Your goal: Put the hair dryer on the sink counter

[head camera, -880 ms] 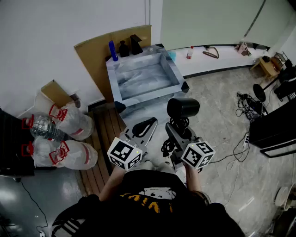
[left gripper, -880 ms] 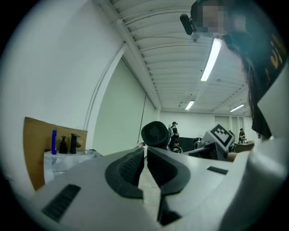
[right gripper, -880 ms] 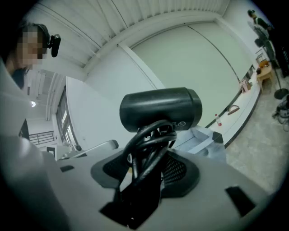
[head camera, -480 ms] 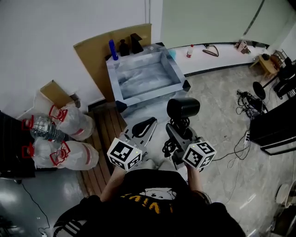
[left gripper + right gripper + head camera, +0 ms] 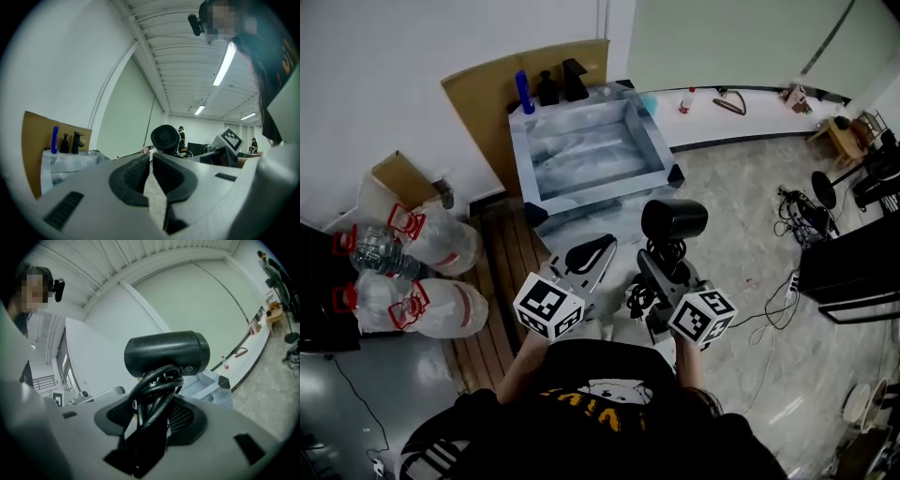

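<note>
Right gripper: my jaws are clamped on the dryer's handle, one pad on each side, partly apart because the handle fills the gap.
Dryer: it stands upright in my right grip, with its black barrel lying crosswise above the jaw tips. In the head view it is up in the air over the floor, just in front of the sink's near right corner and not touching it.
Cord: it is looped in black coils round the handle, right at my pads.
Left gripper: my jaws are together with only a thin slit between the pads, and nothing is held. In the head view it hangs beside the right gripper, a little to its left.
Sink: a grey marbled basin ahead of both grippers, standing against the wall.
Back rim of sink: a blue bottle, a dark dispenser and a black tap stand in a row there.
Cardboard: a sheet leans on the wall behind and left of the sink.
Jugs: clear water jugs with red handles lie on the floor at my far left.
</note>
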### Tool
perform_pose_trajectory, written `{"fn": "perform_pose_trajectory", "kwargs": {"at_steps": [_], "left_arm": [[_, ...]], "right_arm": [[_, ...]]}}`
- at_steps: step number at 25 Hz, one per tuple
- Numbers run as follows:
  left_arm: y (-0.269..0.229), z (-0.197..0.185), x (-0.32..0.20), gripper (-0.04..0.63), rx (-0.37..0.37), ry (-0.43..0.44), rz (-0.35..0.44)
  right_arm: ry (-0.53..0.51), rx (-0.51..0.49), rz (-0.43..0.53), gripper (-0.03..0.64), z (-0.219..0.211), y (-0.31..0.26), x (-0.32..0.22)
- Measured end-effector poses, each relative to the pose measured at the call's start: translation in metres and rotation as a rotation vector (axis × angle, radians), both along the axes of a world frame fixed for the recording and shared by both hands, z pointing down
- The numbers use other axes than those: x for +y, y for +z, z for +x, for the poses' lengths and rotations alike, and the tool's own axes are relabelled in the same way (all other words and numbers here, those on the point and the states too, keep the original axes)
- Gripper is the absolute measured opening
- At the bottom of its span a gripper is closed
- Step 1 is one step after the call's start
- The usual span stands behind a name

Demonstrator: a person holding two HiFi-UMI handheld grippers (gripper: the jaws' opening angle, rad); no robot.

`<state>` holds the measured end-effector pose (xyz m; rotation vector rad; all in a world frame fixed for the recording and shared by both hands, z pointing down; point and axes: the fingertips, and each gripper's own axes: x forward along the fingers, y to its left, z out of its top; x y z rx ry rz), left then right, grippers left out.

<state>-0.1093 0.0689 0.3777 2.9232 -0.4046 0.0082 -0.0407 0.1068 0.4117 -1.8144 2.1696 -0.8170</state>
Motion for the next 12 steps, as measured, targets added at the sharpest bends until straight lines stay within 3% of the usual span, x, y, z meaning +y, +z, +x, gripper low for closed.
{"fn": "perform_pose_trajectory", "kwargs": {"at_steps": [4, 12], "left_arm": [[0.009, 0.025, -0.02, 0.024, -0.028, -0.013, -0.005], [0.017, 0.097, -0.095, 0.023, -0.045, -0.128, -0.026]], "right_arm": [[-0.018, -0.01, -0.006, 0.199, 0.027, 0.007, -0.024], [-0.104, -0.011, -0.012, 0.199, 0.115, 0.015, -0.098]]}}
